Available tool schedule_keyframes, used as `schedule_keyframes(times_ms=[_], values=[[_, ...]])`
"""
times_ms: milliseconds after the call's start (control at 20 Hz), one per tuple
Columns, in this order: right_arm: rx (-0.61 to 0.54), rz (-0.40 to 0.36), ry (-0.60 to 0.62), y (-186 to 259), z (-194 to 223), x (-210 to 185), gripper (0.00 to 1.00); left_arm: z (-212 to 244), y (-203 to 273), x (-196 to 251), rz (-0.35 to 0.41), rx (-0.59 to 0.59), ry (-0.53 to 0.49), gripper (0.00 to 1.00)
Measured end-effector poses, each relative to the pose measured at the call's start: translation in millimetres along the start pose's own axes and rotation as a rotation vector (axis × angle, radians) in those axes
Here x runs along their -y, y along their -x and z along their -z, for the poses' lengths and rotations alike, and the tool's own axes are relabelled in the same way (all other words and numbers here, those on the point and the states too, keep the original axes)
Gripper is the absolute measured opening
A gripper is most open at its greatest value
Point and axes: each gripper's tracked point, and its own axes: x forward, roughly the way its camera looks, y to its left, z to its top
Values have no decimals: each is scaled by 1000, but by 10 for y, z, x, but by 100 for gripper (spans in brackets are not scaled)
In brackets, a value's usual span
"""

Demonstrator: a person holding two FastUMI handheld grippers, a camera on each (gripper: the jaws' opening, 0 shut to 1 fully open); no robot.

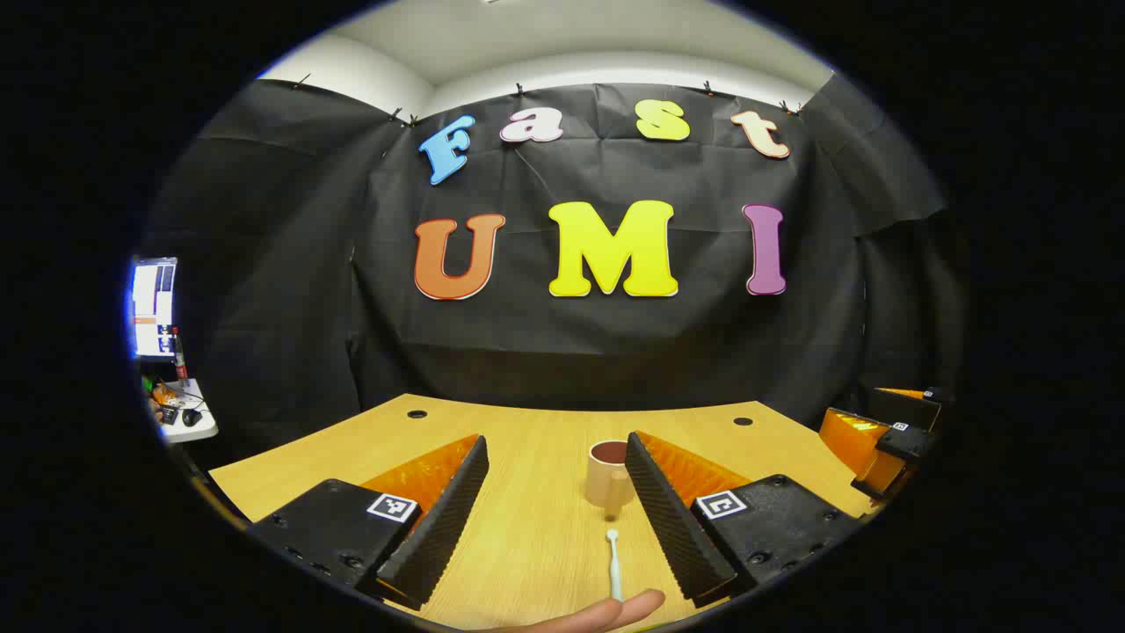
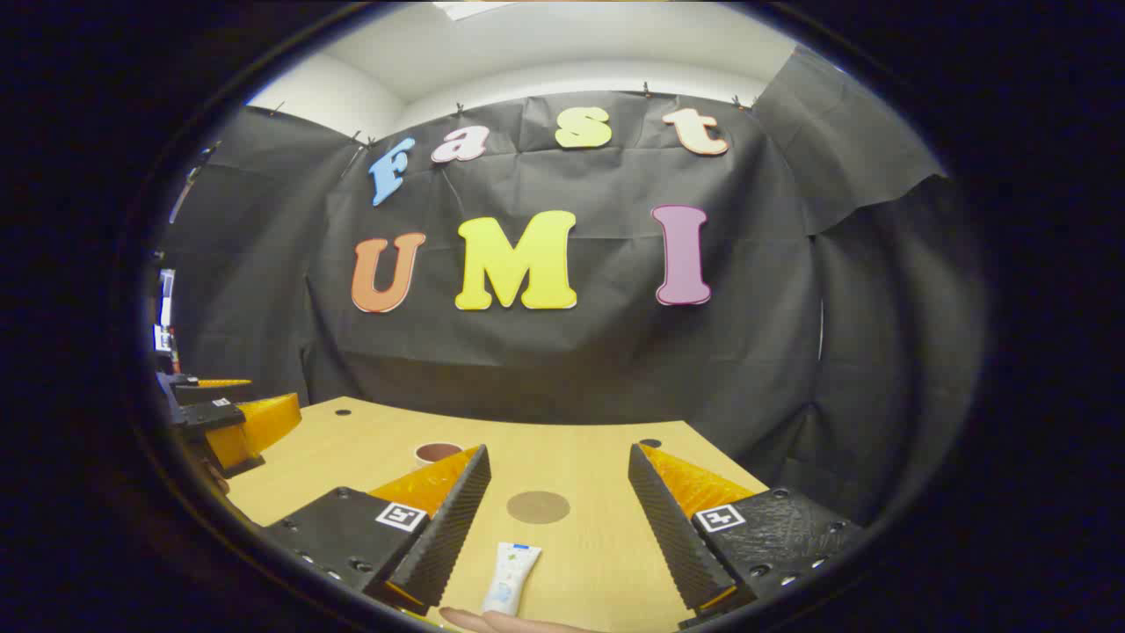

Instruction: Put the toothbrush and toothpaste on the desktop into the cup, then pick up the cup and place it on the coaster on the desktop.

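Observation:
A beige cup (image 1: 609,473) with a dark inside stands on the wooden desk (image 1: 527,440), just ahead of my left gripper (image 1: 558,519), which is open. A white toothbrush (image 1: 614,566) lies between the left gripper's fingers, its head toward the cup. My right gripper (image 2: 556,523) is open too. A white toothpaste tube (image 2: 511,576) lies flat between its fingers, close to the left one. Ahead of the tube is a round brown coaster (image 2: 538,506). The cup (image 2: 437,453) peeks out behind the right gripper's left finger.
A fingertip (image 1: 606,613) shows at the bottom edge of the left gripper view, touching the toothbrush's handle end. The other gripper (image 1: 883,444) is at the desk's right side, and seen as the other gripper (image 2: 224,422) at the left. A side table with a monitor (image 1: 156,308) stands far left.

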Motion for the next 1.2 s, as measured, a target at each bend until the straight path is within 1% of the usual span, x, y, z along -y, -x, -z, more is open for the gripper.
schedule_keyframes(times_ms=[100,150,200,250,300,500,600,850,900,1050,1100,1200], values=[[14,18,-10,34,-50,65,95,40,-28,92,20,-12,8,99],[28,22,-20,44,-98,75,97,60,-28,116,24,-12,14,99],[33,27,-22,56,-96,88,95,84,-25,156,34,-13,20,99],[36,28,-17,63,-100,98,97,124,-41,246,61,-25,21,99],[37,32,-9,67,-101,108,95,180,-39,312,80,-45,12,99],[49,56,-14,80,-147,202,96,176,-22,259,62,-41,-19,99],[46,66,-11,61,-132,238,95,220,-38,236,59,-47,-16,99],[26,66,-9,58,-94,210,95,233,-41,205,56,-58,-18,99],[27,69,1,52,-81,209,97,259,-51,178,51,-68,-17,99],[22,53,13,45,-57,150,95,413,-115,194,60,-123,-7,99],[16,47,11,40,-36,147,97,485,-142,206,66,-151,-3,99],[4,44,5,20,-10,155,97,683,-175,257,79,-224,-5,99]])
